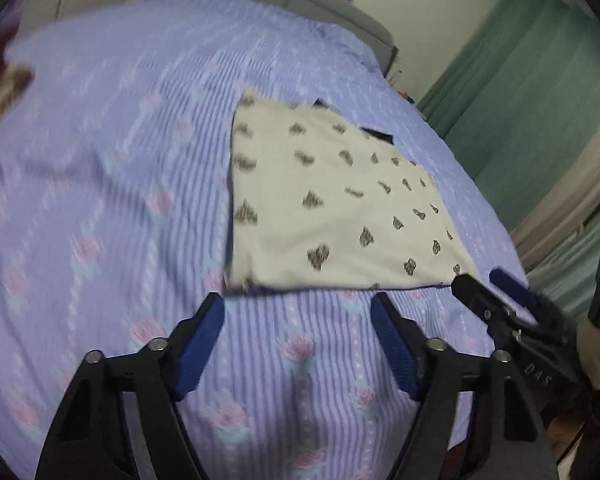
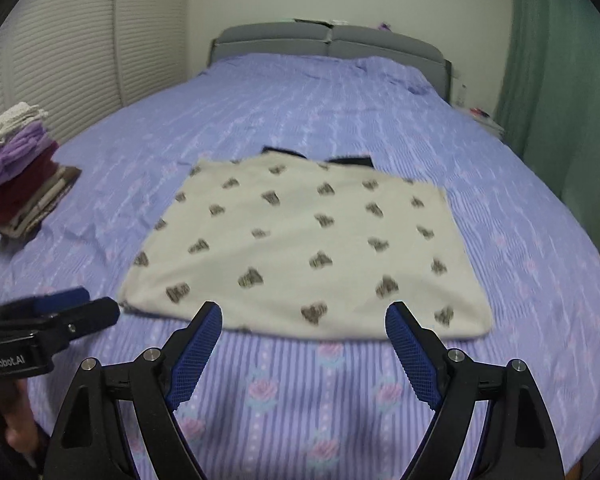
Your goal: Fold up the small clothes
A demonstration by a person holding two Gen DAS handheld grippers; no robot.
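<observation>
From the left wrist view, we look down along the left gripper point(image 1: 298, 312), whose blue pads point(image 1: 394, 350) stand apart with nothing between them, only the striped bedsheet point(image 1: 112, 184) below. The cream garment point(image 1: 328, 208), printed with dark motifs, lies spread flat on the sheet just beyond these fingertips, its near hem running crosswise, and the right gripper point(image 1: 486, 282) sits at the hem's right corner, not visibly pinching cloth. To do this step well, we judge that our left gripper should slide toward the garment's near left corner, since it now hovers short of the hem and nearer its middle. From the right wrist view, the right gripper point(image 2: 304, 314) is likewise spread wide and empty, its fingertips just short of the garment point(image 2: 300, 248), whose hem lies between and beyond them. The left gripper point(image 2: 88, 306) hangs off the garment's near left corner, and a stack of folded clothes point(image 2: 20, 172) rests well to the garment's left. We would pinch both near corners at once, catching every layer, then lift evenly and carry the hem toward the dark collar point(image 2: 350, 160) at the far edge, keeping the cloth taut so no crease forms.
</observation>
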